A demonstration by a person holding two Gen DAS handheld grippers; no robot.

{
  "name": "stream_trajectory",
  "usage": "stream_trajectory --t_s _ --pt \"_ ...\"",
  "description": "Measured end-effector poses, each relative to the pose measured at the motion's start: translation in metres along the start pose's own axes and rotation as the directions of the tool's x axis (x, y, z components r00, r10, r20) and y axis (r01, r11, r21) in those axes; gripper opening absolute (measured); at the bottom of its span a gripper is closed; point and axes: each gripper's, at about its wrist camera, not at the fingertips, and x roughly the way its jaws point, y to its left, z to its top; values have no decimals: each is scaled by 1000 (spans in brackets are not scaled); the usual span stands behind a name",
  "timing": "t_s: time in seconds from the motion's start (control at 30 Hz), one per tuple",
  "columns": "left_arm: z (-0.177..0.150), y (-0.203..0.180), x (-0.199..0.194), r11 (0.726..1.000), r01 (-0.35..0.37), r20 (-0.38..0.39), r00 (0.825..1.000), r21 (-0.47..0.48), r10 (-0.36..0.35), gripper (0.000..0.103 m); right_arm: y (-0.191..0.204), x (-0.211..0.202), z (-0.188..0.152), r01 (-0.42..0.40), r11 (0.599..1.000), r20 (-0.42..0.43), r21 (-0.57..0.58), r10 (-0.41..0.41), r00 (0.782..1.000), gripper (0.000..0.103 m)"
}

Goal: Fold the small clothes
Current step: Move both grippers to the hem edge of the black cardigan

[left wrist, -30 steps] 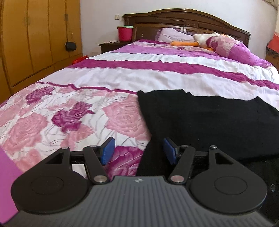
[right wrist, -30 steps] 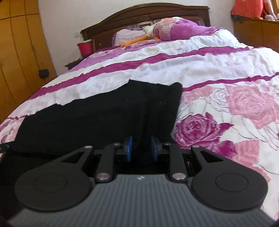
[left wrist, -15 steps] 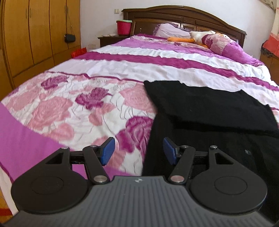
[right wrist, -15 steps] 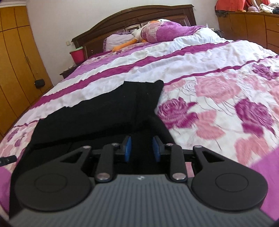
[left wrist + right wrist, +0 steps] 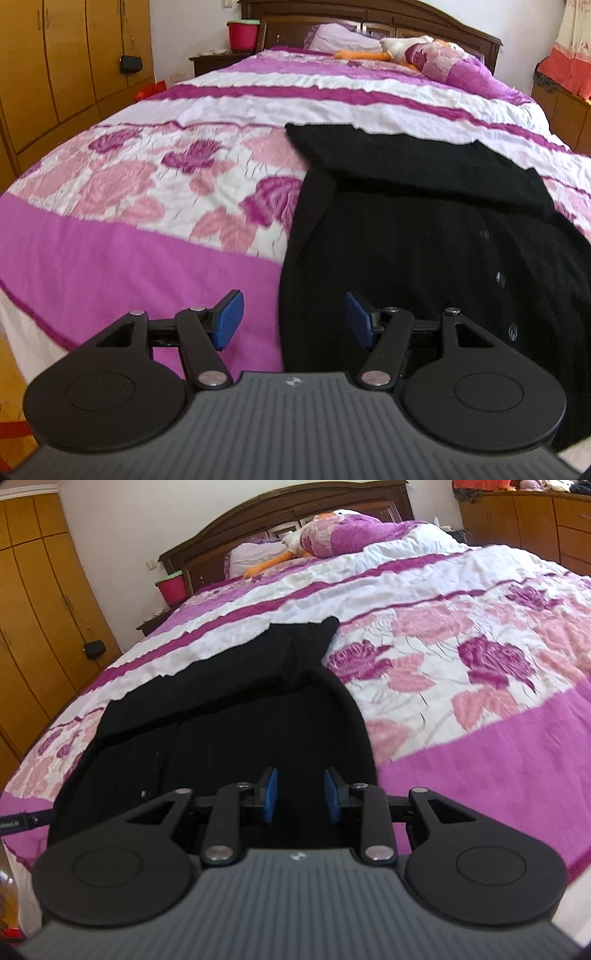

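A black buttoned garment [image 5: 424,229] lies flat on the bed, its far part folded over into a band across the top. It also shows in the right wrist view [image 5: 229,716]. My left gripper [image 5: 291,323] is open and empty, above the garment's left near edge. My right gripper [image 5: 300,794] is open with a narrower gap and empty, above the garment's right near part. Small buttons [image 5: 500,277] run down the garment's front.
The bed has a pink and purple rose-patterned cover [image 5: 147,184] with pillows and a plush toy [image 5: 399,48] at the headboard. Wooden wardrobes [image 5: 55,74] stand on the left, with a red bucket [image 5: 242,35] on the nightstand. A wooden dresser [image 5: 535,517] stands on the right.
Both grippers have pulled back towards the foot of the bed and risen, so more of the garment and cover shows. The right gripper's jaws have opened a little wider.
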Motion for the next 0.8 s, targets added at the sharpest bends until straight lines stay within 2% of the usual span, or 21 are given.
stream_trajectory --t_s 0.1,0.13,0.17,0.23,0.43,0.63,0.8 --pt "-11 5 -2 1000 -3 -28 1000 -13 2 67 1 -7 -7 15 1000 1 -4 -15 1000 32" --pt "-15 6 -4 1000 2 -34 999 -19 -2 67 0 -9 -10 20 1000 1 -1 -20 1000 37" --pt "-19 8 -6 1000 7 -40 999 -26 -8 67 -1 -11 -11 24 1000 0 7 -24 1000 48" --pt "-27 10 -8 999 19 -53 998 -30 -20 67 -2 -14 -14 28 999 -12 26 -28 1000 57" --pt "-44 3 -14 998 62 -65 996 -11 -63 67 3 -21 -22 39 999 -48 -5 -39 998 57" --pt "-55 -12 -11 984 179 -101 979 9 -178 67 0 -22 -38 38 999 -80 -21 -39 996 55" --pt "-63 -19 -3 984 176 -108 979 18 -173 67 -7 -22 -49 -4 1000 -89 -24 1 996 55"
